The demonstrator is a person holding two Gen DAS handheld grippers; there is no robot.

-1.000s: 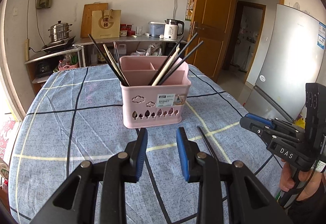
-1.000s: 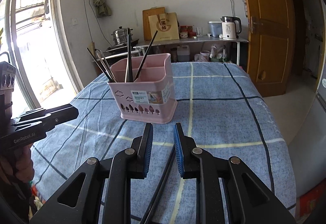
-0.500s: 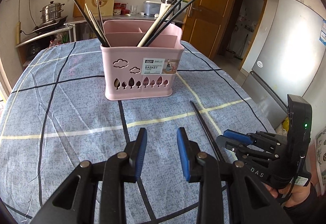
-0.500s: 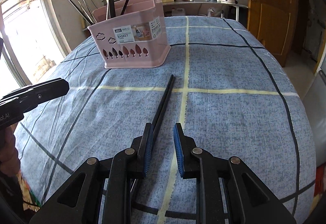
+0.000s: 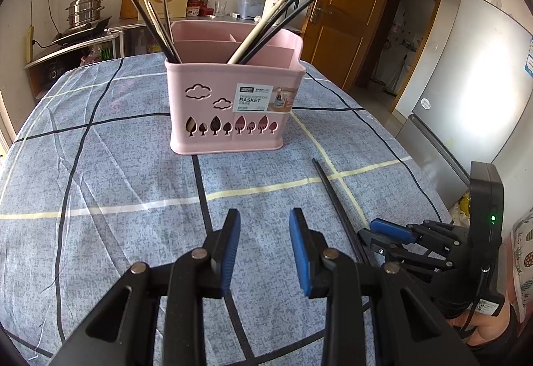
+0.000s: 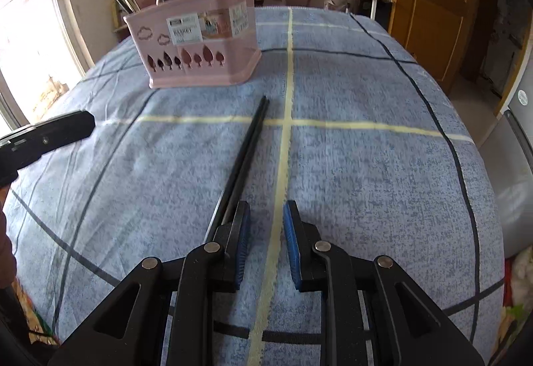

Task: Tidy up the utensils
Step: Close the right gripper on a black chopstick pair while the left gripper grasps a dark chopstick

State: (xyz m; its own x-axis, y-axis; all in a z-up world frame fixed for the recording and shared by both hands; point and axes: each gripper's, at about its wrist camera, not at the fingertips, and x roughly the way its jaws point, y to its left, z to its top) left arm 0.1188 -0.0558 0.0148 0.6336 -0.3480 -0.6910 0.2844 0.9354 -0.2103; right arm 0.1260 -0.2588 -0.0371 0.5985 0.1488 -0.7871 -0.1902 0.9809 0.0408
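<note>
Left wrist view: my left tool [image 5: 263,249] hangs over the blue checked cloth of the table [image 5: 100,172], its blue pads narrowly apart with only cloth showing between them. Straight ahead of it, well apart, stands the pink basket [image 5: 230,106], with dark and pale chopsticks [image 5: 266,29] leaning out of its compartments. To the right of my tool a pair of black chopsticks [image 5: 333,196] lies flat on the cloth, pointing toward the basket. Its near end runs under my right tool [image 5: 373,237], which sits low at that side with a hand [image 5: 479,322] behind it.

Right wrist view: my right tool [image 6: 265,232] is low over the table [image 6: 383,166], pads narrowly apart and empty. The black chopsticks [image 6: 246,152] run forward from beside its left pad; whether that pad touches them I cannot tell. The basket [image 6: 200,42] stands ahead and to the left, beyond the chopstick tips. My left tool [image 6: 46,136] pokes in from the left edge.
</note>
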